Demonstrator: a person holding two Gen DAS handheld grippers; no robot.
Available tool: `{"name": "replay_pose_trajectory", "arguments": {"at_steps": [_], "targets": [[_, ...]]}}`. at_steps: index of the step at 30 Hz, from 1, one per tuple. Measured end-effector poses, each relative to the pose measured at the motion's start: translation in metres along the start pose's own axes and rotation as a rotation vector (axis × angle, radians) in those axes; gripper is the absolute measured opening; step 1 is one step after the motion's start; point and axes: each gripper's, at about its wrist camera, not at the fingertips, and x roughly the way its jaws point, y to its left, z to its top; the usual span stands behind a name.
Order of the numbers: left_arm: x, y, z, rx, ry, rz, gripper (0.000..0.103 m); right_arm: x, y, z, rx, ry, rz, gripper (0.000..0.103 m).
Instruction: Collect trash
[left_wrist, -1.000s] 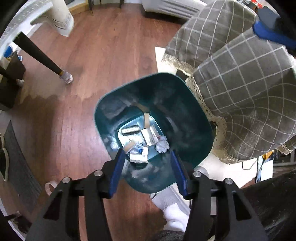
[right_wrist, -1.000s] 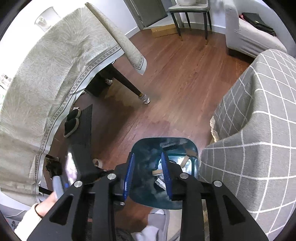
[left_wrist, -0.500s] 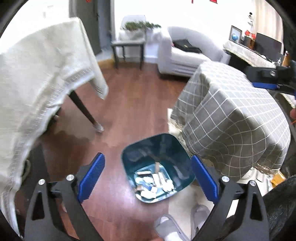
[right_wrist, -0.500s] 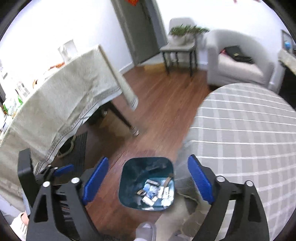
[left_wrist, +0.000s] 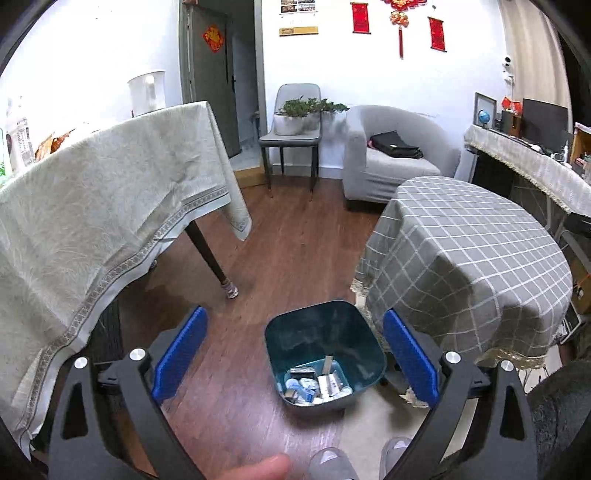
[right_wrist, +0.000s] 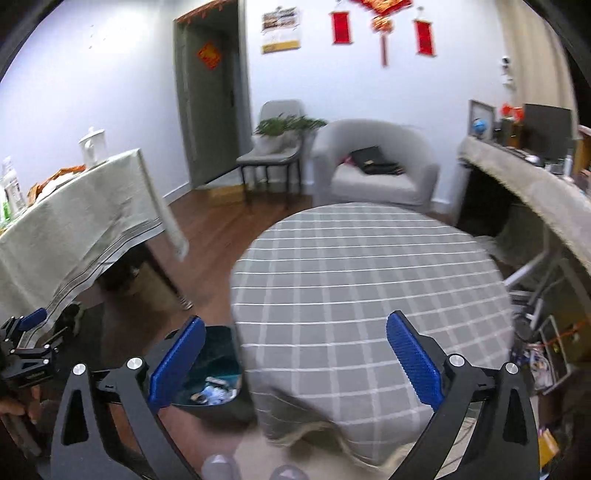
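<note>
A teal trash bin (left_wrist: 325, 332) stands on the wood floor beside the round table, with several wrappers and paper scraps (left_wrist: 316, 386) at its bottom. It also shows in the right wrist view (right_wrist: 218, 354), partly behind the left blue pad. My left gripper (left_wrist: 293, 354) is wide open and empty, held high above the bin. My right gripper (right_wrist: 293, 363) is wide open and empty, held above the near edge of the round table with the grey checked cloth (right_wrist: 369, 280). The left gripper also shows at the right wrist view's left edge (right_wrist: 26, 339).
A table with a beige cloth (left_wrist: 96, 206) stands at the left, its dark leg (left_wrist: 210, 254) near the bin. The checked round table (left_wrist: 469, 258) is right of the bin. A grey armchair (left_wrist: 391, 155), a chair (left_wrist: 291, 136) and a long side table (right_wrist: 535, 188) stand farther back. My feet (left_wrist: 354, 461) are below.
Both grippers have risen from just over the bin and tilted up towards the room. Both have opened wide. The right gripper has swung over the round table.
</note>
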Motion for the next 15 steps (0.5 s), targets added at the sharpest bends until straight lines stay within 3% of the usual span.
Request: {"name": "replay_pose_trajectory", "arguments": {"at_steps": [10,15], "targets": [[0.0,-0.036,-0.003,0.053,-0.045,-0.008,0.098,-0.01,-0.034,-0.033,-0.002,-0.051,-0.052,0.099],[0.002,-0.053,-0.009,0.115,-0.055,0.0,0.098,-0.002,-0.039,-0.044,-0.003,-0.037,-0.033,0.099]]}}
